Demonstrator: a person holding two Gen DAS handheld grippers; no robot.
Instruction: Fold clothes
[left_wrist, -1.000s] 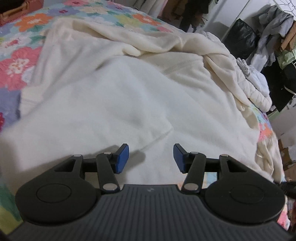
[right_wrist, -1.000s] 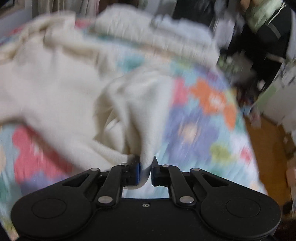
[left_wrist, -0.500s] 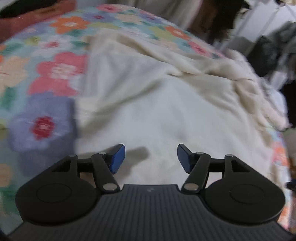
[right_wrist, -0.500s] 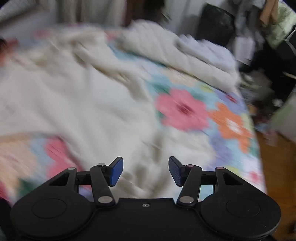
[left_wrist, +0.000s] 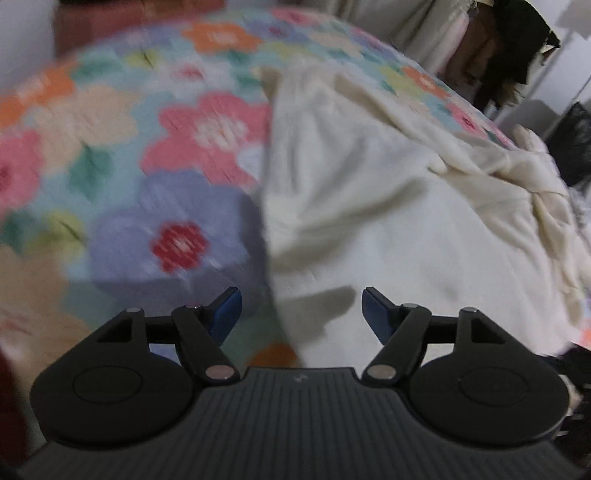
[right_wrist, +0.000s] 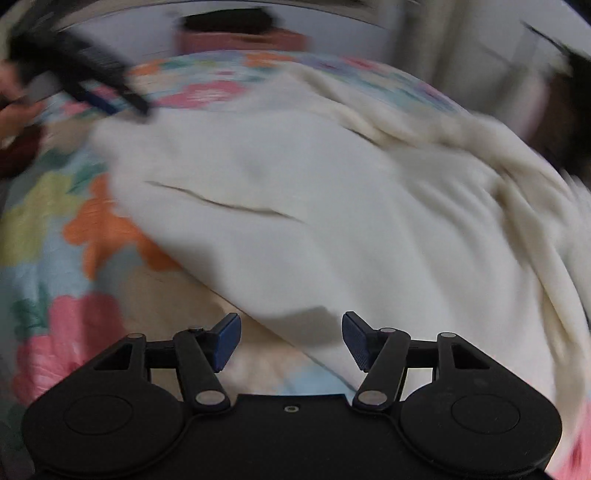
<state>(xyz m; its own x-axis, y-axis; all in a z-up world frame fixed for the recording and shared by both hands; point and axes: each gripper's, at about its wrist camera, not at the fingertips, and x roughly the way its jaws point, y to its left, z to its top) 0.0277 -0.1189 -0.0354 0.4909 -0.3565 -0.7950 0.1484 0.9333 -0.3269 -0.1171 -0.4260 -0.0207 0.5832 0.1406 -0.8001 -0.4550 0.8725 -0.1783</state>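
a cream garment (left_wrist: 388, 221) lies spread over the flowered quilt (left_wrist: 129, 166), filling the centre and right of both wrist views, rumpled toward the upper right. the left gripper (left_wrist: 301, 314) hangs with its blue pads wide apart and nothing between them, low in the frame above the garment's left edge. the right gripper (right_wrist: 291, 341) is likewise spread and empty, over the garment's lower hem. in the right wrist view's upper left, the other gripper shows blurred, with a hand (right_wrist: 14, 114) behind it.
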